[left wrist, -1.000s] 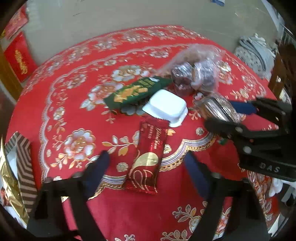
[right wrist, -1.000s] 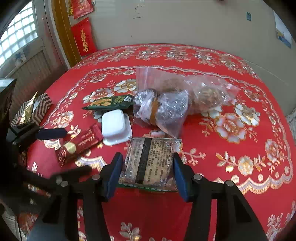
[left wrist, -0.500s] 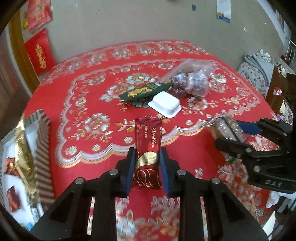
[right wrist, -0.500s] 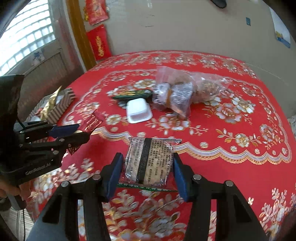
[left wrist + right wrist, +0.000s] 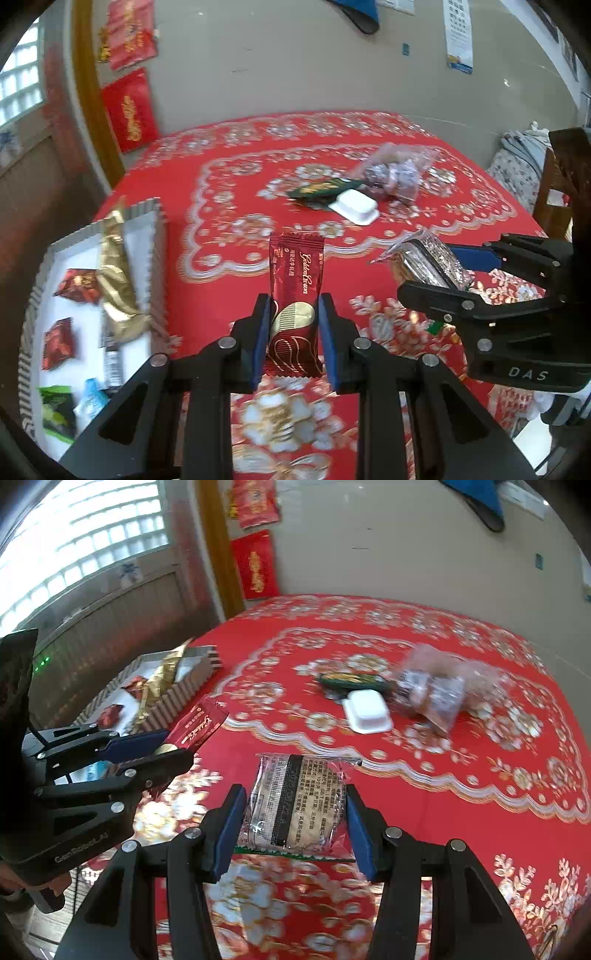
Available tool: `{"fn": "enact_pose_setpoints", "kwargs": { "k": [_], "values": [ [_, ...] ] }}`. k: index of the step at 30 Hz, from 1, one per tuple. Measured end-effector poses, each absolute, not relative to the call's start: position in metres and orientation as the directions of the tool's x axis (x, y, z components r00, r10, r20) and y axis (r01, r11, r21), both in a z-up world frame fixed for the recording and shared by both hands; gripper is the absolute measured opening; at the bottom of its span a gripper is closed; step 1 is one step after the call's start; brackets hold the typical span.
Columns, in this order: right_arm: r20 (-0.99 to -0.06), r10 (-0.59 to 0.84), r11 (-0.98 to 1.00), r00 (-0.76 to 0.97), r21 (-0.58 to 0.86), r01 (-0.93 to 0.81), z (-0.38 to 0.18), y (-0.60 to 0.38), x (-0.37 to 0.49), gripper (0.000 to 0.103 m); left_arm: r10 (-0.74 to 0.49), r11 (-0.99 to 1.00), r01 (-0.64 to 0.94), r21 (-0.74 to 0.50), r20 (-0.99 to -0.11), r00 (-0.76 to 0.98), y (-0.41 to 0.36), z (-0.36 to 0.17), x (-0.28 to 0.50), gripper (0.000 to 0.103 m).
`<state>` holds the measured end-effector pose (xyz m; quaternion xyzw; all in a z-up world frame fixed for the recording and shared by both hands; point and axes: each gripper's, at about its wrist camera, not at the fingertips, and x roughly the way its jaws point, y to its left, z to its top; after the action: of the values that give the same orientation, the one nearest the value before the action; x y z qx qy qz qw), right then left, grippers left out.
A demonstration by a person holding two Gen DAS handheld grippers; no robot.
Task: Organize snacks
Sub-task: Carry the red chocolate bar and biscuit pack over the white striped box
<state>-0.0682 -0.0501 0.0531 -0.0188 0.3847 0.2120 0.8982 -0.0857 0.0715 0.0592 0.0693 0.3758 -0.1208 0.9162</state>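
Your left gripper (image 5: 293,332) is clamped on the red snack bar (image 5: 295,291): both blue pads press its lower half, and the bar stands upright between them with its top end poking above the fingertips, off the cloth. In the right wrist view the same bar (image 5: 201,723) sticks out from the left gripper (image 5: 162,744), angled up.

Your right gripper (image 5: 293,819) grips the clear biscuit packet (image 5: 297,801), a pad tight against each side, its printed back facing the camera. From the left wrist view the packet (image 5: 424,258) shows edge-on in the right gripper (image 5: 454,269), held above the cloth.

Take the white plastic tub (image 5: 354,206) as your landmark; it sits upside down on the red flowered tablecloth (image 5: 229,192). The green wrapper (image 5: 321,188) lies just behind the tub on its left, touching or nearly touching it. The clear bag of wrapped sweets (image 5: 395,173) lies just behind the tub on its right. Both held snacks are on the near side of the tub, well apart from it: the red bar to the near left, the biscuit packet to the near right.

Far to the left of the tub, at the table's edge, stands the striped gift box (image 5: 155,258) with a white inside. It holds a crumpled gold wrapper (image 5: 118,280), several small red packets (image 5: 57,343), a green packet (image 5: 55,413) and a pale blue one (image 5: 90,402). In the right wrist view the box (image 5: 184,686) is to the tub's (image 5: 367,710) left, beyond the left gripper.
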Motion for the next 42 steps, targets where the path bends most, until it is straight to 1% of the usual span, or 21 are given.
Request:
{"fn": "enact_pose_setpoints", "kwargs": {
  "k": [10,19,28,42],
  "values": [
    [-0.681,0.426,0.864,0.595,0.111,-0.491,0.069,-0.003,-0.073,0.053,-0.071,0.986,0.152,0.065,-0.667,0.742,0.129,0.071,-0.101,0.028],
    [-0.684,0.461,0.82,0.565,0.085,-0.566,0.073,0.044,-0.075,0.053,0.011,0.996,0.047,0.071,-0.66,0.751,0.18,0.068,-0.11,0.028],
    [-0.692,0.487,0.775,0.533,0.062,-0.629,0.074,0.083,-0.076,0.053,0.075,0.997,-0.033,0.075,-0.657,0.751,0.213,0.057,-0.12,0.028],
    [-0.716,0.511,0.706,0.475,0.034,-0.708,0.07,0.143,-0.076,0.053,0.157,0.988,-0.109,0.113,-0.644,0.749,0.248,0.05,-0.133,0.028]
  ]
}}
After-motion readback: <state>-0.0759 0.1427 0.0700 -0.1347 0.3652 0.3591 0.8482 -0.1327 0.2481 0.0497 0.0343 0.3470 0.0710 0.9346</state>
